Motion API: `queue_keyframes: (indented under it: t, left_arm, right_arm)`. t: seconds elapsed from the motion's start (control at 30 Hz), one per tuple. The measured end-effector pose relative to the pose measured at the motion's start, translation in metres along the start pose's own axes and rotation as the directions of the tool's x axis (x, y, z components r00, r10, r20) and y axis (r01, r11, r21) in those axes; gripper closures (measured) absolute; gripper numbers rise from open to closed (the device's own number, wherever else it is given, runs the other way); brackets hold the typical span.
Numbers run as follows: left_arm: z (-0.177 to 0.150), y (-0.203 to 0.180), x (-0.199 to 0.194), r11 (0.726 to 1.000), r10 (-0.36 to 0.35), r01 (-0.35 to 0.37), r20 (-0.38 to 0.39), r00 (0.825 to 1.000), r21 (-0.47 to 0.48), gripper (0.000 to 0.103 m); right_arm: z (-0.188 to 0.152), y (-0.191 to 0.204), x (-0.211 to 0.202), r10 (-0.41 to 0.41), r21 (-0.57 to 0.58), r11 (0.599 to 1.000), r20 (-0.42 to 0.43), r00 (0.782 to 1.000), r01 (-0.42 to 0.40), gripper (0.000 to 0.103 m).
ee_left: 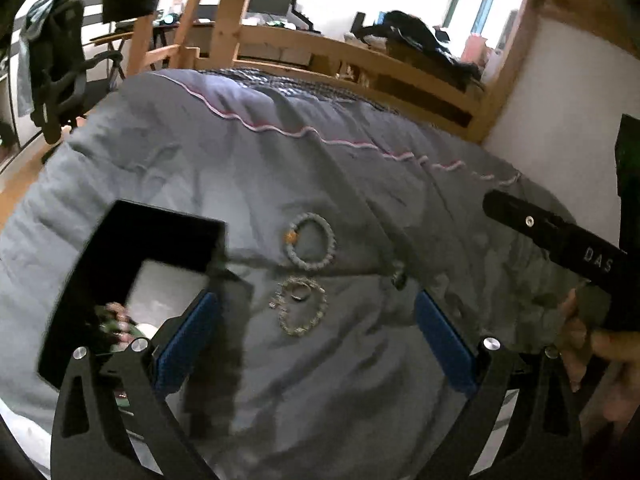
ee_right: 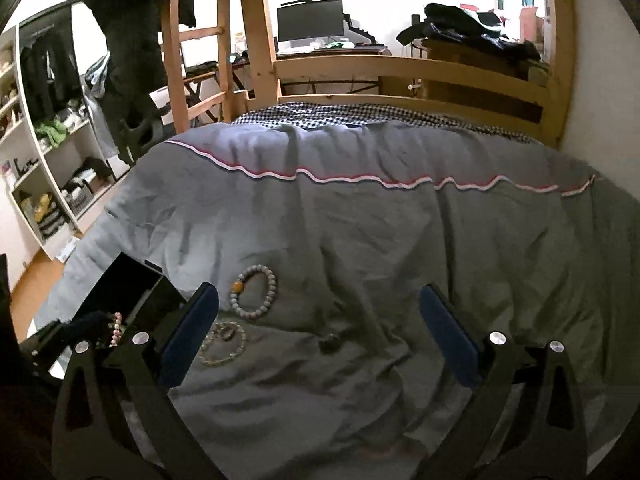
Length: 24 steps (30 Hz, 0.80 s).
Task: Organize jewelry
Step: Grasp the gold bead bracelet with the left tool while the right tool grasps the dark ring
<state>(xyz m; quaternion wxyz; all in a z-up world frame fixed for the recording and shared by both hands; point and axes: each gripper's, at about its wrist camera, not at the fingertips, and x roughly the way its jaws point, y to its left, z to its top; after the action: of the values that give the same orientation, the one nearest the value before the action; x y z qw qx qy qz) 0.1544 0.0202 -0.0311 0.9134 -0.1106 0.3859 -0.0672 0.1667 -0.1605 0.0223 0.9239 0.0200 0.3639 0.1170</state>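
Note:
On the grey duvet (ee_left: 248,168) lie a grey bead bracelet with an orange bead (ee_left: 310,242) (ee_right: 255,292), a pale bead bracelet (ee_left: 302,308) (ee_right: 224,344) with a ring (ee_left: 300,294) (ee_right: 228,333) inside it, and a small dark piece (ee_left: 398,278) (ee_right: 330,342). An open black jewelry box (ee_left: 132,276) (ee_right: 124,300) sits at the left with a pink bead bracelet (ee_right: 116,328) inside. My left gripper (ee_left: 316,328) is open and empty above the pale bracelet. My right gripper (ee_right: 320,328) is open and empty over the dark piece.
The right gripper's black body (ee_left: 560,240) and the hand holding it show at the right of the left wrist view. A wooden bed frame (ee_right: 400,76), a ladder (ee_right: 192,40), a desk with a monitor (ee_right: 310,20) and white shelves (ee_right: 52,168) stand beyond the bed.

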Motion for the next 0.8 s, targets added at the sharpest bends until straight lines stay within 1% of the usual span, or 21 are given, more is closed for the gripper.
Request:
queue_keyframes:
  t: [0.03,0.07,0.1,0.13,0.17,0.2,0.23,0.27,0.3,0.4,0.47,0.57,0.63,0.67,0.7,0.77,0.8]
  left_arm:
    - [-0.003,-0.005,0.005,1.0,-0.01,0.01,-0.008,1.0,0.007,0.007]
    - [-0.005,-0.008,0.008,1.0,-0.013,0.014,-0.012,1.0,0.012,0.007]
    - [-0.008,-0.012,0.014,1.0,-0.017,0.018,-0.016,1.0,0.024,0.011]
    - [-0.01,-0.015,0.019,0.999,-0.019,0.02,-0.026,0.999,0.034,0.022]
    - [-0.013,-0.017,0.025,0.999,-0.021,0.023,-0.041,0.999,0.046,0.028]
    - [-0.016,-0.018,0.034,0.998,-0.015,0.019,-0.062,0.998,0.057,0.035]
    - [-0.017,-0.019,0.039,0.998,-0.007,0.011,-0.072,0.997,0.061,0.037]
    - [-0.02,-0.018,0.045,0.998,0.008,-0.003,-0.08,0.997,0.064,0.037]
    - [-0.021,-0.018,0.051,0.998,0.025,-0.02,-0.083,0.996,0.067,0.037]
    - [-0.026,-0.016,0.065,0.996,0.063,-0.057,-0.094,0.994,0.067,0.037]
    - [-0.028,-0.015,0.073,0.995,0.075,-0.068,-0.107,0.991,0.071,0.037]
    - [-0.032,-0.012,0.087,0.992,0.113,-0.105,-0.125,0.986,0.073,0.037]
    - [-0.034,-0.007,0.096,0.993,0.114,-0.106,-0.152,0.982,0.058,0.037]
    - [-0.035,-0.005,0.1,0.993,0.115,-0.107,-0.164,0.98,0.054,0.039]
    - [-0.036,-0.003,0.102,0.992,0.123,-0.116,-0.172,0.977,0.05,0.044]
    - [-0.037,0.0,0.103,0.992,0.123,-0.117,-0.181,0.976,0.044,0.046]
    - [-0.037,0.0,0.102,0.992,0.124,-0.119,-0.18,0.976,0.04,0.051]
  right_arm:
    - [-0.005,-0.006,0.004,0.01,0.006,1.0,-0.002,1.0,-0.01,0.007]
    - [-0.008,-0.008,0.007,0.016,0.009,1.0,-0.008,1.0,-0.016,0.023]
    - [-0.014,-0.014,0.017,0.027,0.017,1.0,-0.041,0.999,-0.027,0.045]
    - [-0.018,-0.017,0.023,0.029,0.023,0.999,-0.062,0.998,-0.028,0.05]
    - [-0.024,-0.021,0.035,0.036,0.032,0.999,-0.093,0.995,-0.034,0.055]
    - [-0.029,-0.024,0.043,0.034,0.031,0.999,-0.118,0.992,-0.03,0.055]
    - [-0.033,-0.024,0.052,0.018,0.021,1.0,-0.143,0.99,-0.015,0.055]
    - [-0.037,-0.022,0.063,0.005,0.0,1.0,-0.167,0.986,-0.005,0.055]
    - [-0.039,-0.02,0.069,0.012,-0.005,1.0,-0.179,0.984,-0.013,0.055]
    - [-0.042,-0.01,0.085,0.041,-0.025,0.999,-0.182,0.982,-0.047,0.055]
    - [-0.045,-0.006,0.093,0.025,-0.045,0.998,-0.192,0.981,-0.034,0.055]
    - [-0.054,-0.006,0.11,0.005,-0.054,0.998,-0.227,0.974,-0.018,0.055]
    - [-0.057,-0.007,0.122,0.001,-0.044,0.999,-0.252,0.968,-0.012,0.055]
    - [-0.058,-0.007,0.127,0.001,-0.04,0.999,-0.266,0.964,-0.012,0.057]
    - [-0.06,-0.007,0.132,0.003,-0.041,0.999,-0.291,0.957,-0.016,0.068]
    - [-0.061,-0.003,0.131,-0.011,-0.062,0.998,-0.289,0.957,-0.007,0.071]
    - [-0.061,-0.001,0.13,-0.01,-0.067,0.998,-0.284,0.959,-0.01,0.078]
